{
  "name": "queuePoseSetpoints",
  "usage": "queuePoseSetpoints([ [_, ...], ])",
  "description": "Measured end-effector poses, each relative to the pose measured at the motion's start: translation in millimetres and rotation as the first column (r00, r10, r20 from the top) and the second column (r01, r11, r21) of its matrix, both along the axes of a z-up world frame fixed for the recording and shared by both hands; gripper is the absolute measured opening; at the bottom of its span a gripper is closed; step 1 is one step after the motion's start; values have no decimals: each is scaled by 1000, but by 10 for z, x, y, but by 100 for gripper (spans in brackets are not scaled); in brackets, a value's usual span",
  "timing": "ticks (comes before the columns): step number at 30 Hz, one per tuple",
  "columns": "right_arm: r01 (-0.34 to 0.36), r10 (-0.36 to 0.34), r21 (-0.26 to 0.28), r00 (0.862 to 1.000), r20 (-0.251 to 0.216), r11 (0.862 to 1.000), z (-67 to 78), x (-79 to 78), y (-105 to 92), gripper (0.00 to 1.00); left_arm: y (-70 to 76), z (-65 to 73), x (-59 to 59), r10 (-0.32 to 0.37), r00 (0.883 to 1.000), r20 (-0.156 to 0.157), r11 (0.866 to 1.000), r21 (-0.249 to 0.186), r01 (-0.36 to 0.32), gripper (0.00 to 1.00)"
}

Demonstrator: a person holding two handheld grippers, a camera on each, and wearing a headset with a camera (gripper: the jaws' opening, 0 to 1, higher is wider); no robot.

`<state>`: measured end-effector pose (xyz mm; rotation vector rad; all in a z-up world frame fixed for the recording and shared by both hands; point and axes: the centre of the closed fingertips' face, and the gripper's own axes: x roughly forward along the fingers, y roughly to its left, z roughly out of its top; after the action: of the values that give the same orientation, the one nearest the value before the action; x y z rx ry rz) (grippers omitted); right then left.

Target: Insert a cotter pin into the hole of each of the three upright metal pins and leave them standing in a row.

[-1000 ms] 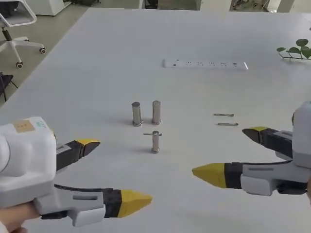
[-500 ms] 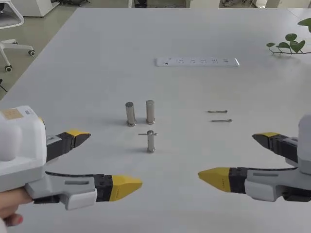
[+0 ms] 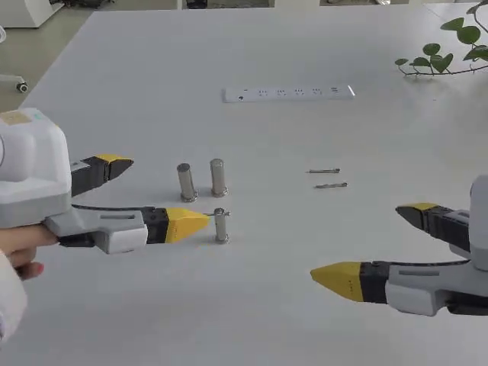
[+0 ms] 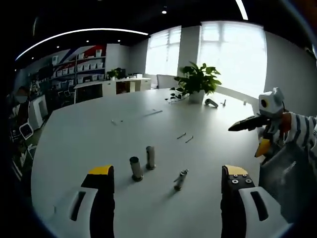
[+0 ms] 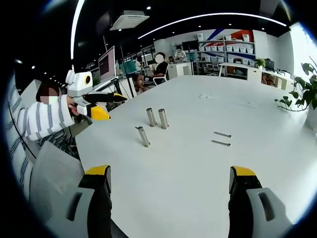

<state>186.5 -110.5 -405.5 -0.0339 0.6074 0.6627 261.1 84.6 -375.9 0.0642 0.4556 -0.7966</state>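
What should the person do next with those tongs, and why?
Probably move the right tongs forward to the nearer cotter pin and pinch it. These and the left tongs are open and empty. The front metal pin already carries a cotter pin, while the left rear pin and right rear pin look bare.

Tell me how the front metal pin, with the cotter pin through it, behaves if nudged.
The front metal pin is tall and narrow on a small base, so it probably tips easily. Toppled, its round body might roll, though the crosswise cotter pin should stop it. Looks solid, stiff.
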Motion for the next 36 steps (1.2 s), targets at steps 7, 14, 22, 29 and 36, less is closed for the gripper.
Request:
queuePoseSetpoints([
  [7, 12, -12, 11, 999, -33, 1000, -68, -65, 0, 98, 28, -43, 230, 17, 1000, -25, 1000, -15, -17, 75],
  [14, 2, -2, -3, 999, -54, 1000, -121, -88, -4, 98, 36, -127, 496, 39, 999, -23, 999, 15, -39, 68],
  [22, -3, 3, -3, 997, -71, 1000, -150, -89, -3, 97, 50, -359, 657, 68, 997, -44, 995, 74, -65, 54],
  [29, -5, 4, -2, 996, -86, 1000, -182, -104, 2, 96, -3, -573, 697, 33, 998, -45, 985, 168, -25, 43],
  [36, -1, 1, -7, 995, -103, 1000, -229, -131, -6, 96, -9, -743, 766, 50, 995, -81, 982, 184, -35, 34],
])
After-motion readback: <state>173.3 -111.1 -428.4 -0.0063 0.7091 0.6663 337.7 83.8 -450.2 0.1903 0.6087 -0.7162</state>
